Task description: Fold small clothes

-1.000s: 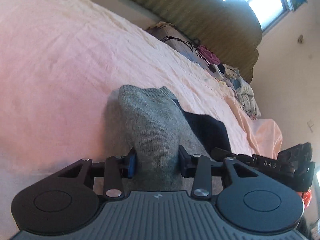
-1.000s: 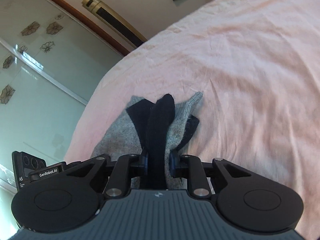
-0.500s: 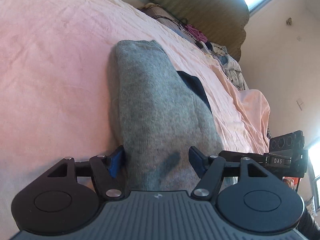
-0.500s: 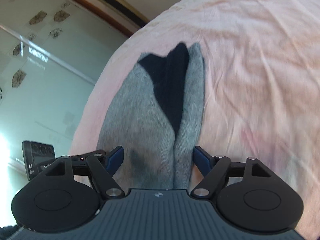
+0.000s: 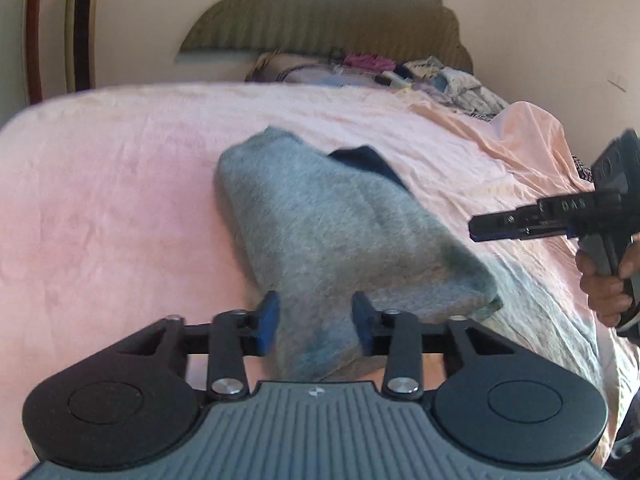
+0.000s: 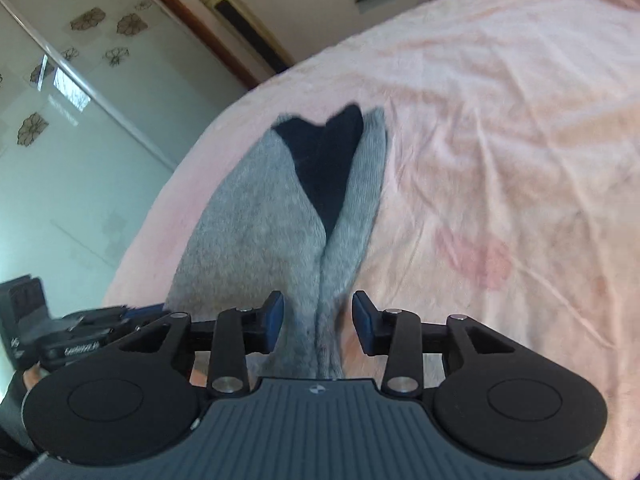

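Observation:
A grey knit garment [image 5: 320,220] lies folded on the pink bed sheet [image 5: 100,200], with a dark navy part [image 5: 364,160] showing at its far end. My left gripper [image 5: 316,324] sits at the garment's near corner. The cloth fills the gap there and touches both pads. In the right wrist view the grey garment [image 6: 256,232] and its navy part [image 6: 324,160] stretch away from my right gripper [image 6: 316,324]. Its jaws are closing with the near edge between them, and a sliver of sheet shows beside the right pad. The right gripper [image 5: 478,230] also shows at the right of the left wrist view, held in a hand [image 5: 604,284].
A pile of loose clothes [image 5: 420,72] lies at the head of the bed below a padded headboard [image 5: 320,20]. Glass wardrobe doors [image 6: 80,140] stand beyond the bed's left edge. The left gripper's body [image 6: 80,340] is low at the left of the right wrist view.
Both grippers let go and spread wide, and the garment settled flat on the sheet. They have since narrowed again around its near edge. The left view has rolled level.

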`<state>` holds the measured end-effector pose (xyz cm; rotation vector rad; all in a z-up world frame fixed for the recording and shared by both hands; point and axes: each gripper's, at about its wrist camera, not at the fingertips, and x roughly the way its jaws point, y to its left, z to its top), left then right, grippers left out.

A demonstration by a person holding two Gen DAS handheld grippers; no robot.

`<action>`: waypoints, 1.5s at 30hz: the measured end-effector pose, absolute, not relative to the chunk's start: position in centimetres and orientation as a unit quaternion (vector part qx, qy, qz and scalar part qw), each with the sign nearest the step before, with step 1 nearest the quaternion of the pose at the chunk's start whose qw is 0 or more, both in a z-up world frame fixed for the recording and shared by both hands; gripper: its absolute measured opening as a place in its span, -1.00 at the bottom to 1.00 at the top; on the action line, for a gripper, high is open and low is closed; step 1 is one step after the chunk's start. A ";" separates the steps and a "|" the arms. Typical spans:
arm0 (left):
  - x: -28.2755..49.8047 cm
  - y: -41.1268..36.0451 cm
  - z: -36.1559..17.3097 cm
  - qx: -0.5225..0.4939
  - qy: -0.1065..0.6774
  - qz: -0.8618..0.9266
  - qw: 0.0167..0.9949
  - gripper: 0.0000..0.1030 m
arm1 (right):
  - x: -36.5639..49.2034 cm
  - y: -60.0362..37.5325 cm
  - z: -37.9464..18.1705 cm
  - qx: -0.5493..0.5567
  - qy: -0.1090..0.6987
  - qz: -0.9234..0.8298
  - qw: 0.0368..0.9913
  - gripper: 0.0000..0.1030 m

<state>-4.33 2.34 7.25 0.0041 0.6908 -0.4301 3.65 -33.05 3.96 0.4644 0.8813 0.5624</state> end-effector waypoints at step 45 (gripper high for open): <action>-2.8 -3.8 0.9 0.039 0.322 -0.282 0.903 0.99 | 20.6 -17.5 4.3 0.210 0.478 0.316 0.792 0.15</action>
